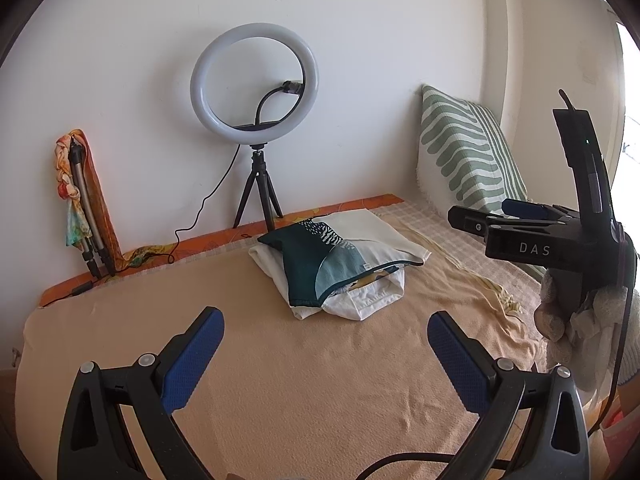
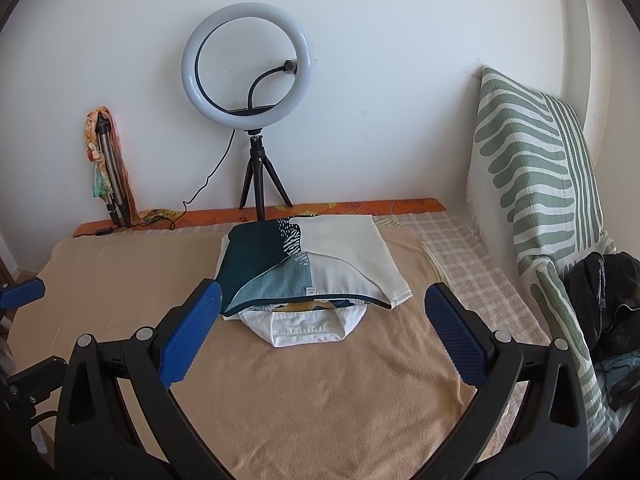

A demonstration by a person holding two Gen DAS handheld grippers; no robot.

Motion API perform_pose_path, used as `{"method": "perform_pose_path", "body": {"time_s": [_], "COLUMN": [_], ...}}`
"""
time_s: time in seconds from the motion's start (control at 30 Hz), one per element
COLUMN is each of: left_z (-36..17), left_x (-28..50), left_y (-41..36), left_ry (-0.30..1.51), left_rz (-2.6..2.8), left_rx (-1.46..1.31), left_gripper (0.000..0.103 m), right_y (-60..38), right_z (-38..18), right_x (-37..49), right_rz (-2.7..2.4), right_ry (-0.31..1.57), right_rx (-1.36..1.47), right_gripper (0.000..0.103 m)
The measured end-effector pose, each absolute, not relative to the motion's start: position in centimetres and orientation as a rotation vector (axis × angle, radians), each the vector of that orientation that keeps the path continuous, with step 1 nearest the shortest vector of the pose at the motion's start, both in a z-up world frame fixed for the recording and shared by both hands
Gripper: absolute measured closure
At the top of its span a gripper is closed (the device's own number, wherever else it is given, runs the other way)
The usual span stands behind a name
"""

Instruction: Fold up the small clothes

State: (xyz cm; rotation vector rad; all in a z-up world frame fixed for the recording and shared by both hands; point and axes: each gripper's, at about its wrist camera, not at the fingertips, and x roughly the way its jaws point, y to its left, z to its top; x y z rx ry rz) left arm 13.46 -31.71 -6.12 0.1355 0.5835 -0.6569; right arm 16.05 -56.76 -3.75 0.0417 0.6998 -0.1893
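A folded teal-and-cream garment [image 1: 340, 254] [image 2: 308, 264] lies on top of a folded white garment [image 1: 360, 300] [image 2: 306, 326], stacked at the back middle of the tan blanket [image 1: 280, 360] [image 2: 320, 392]. My left gripper [image 1: 325, 340] is open and empty, in front of and left of the stack. My right gripper [image 2: 322, 320] is open and empty, just in front of the stack; it also shows at the right edge of the left wrist view [image 1: 520, 228]. A dark pile of clothes [image 2: 608, 292] lies at the right.
A ring light on a small tripod [image 1: 255, 80] [image 2: 248, 66] stands at the wall behind the stack, its cable trailing left. A folded tripod wrapped in a scarf [image 1: 82, 200] [image 2: 108, 172] leans at left. A green striped pillow [image 1: 468, 152] [image 2: 536, 184] leans at right.
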Motion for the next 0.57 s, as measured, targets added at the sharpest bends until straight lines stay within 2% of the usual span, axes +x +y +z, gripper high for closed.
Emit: {"method": "perform_pose_path", "body": {"time_s": [0.57], "left_z": [-6.6], "left_x": [14.2], "left_y": [-32.3], "left_ry": [0.586], "left_rz": [-0.657], "left_rx": [0.136], "left_gripper": [0.0], "right_y": [-58.1], "right_z": [-5.3], "right_x": [16.0], "right_rz": [-0.21], "right_ry": [0.731], "right_rx": [0.058], "right_gripper": [0.0]}}
